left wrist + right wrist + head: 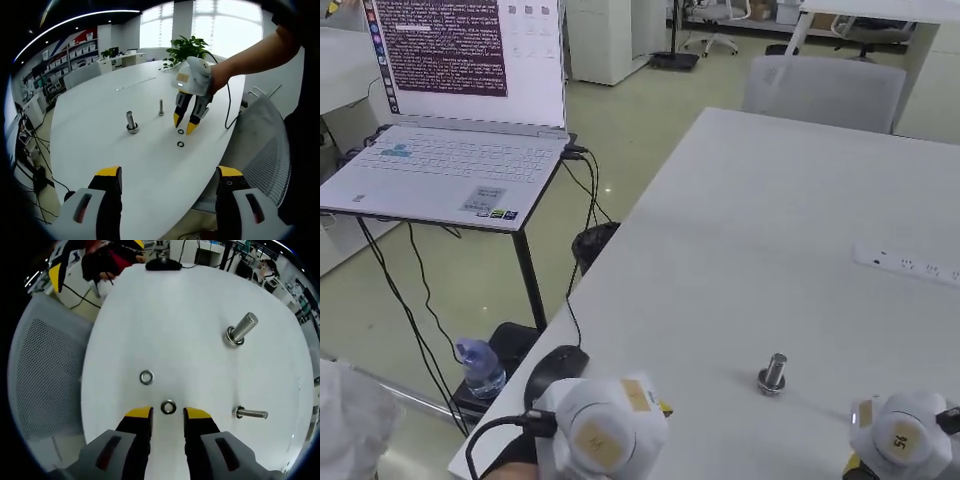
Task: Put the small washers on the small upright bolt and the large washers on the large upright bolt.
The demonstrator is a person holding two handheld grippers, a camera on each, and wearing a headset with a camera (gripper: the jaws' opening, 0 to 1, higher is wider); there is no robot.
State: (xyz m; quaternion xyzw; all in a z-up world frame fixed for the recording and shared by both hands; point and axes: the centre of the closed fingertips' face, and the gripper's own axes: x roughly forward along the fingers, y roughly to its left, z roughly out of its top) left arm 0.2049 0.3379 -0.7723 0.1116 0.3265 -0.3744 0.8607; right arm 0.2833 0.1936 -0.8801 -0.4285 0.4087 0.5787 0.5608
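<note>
The white table (pixel 770 230) carries all the work, and both bolts stand upright on it so washers can be dropped over them from above. The left gripper (pixel 167 172) hangs back near the table's edge, its fingers wide apart and holding nothing. I judge this keeps it out of the way while the other hand works. The right gripper (pixel 168 415) points down at the table with its fingers apart, one on each side of a washer (pixel 168 407). That stance suits closing across its width, and nothing is clamped yet. The large bolt (pixel 242 329) stands well apart from that washer, with a ring at its base that may be a washer or its own flange — I cannot tell. The small bolt (pixel 251 414) stands nearer, off to the gripper's side. A second washer (pixel 146 377) lies flat just beyond the first. Whether these two are small or large is too fine to judge.
</note>
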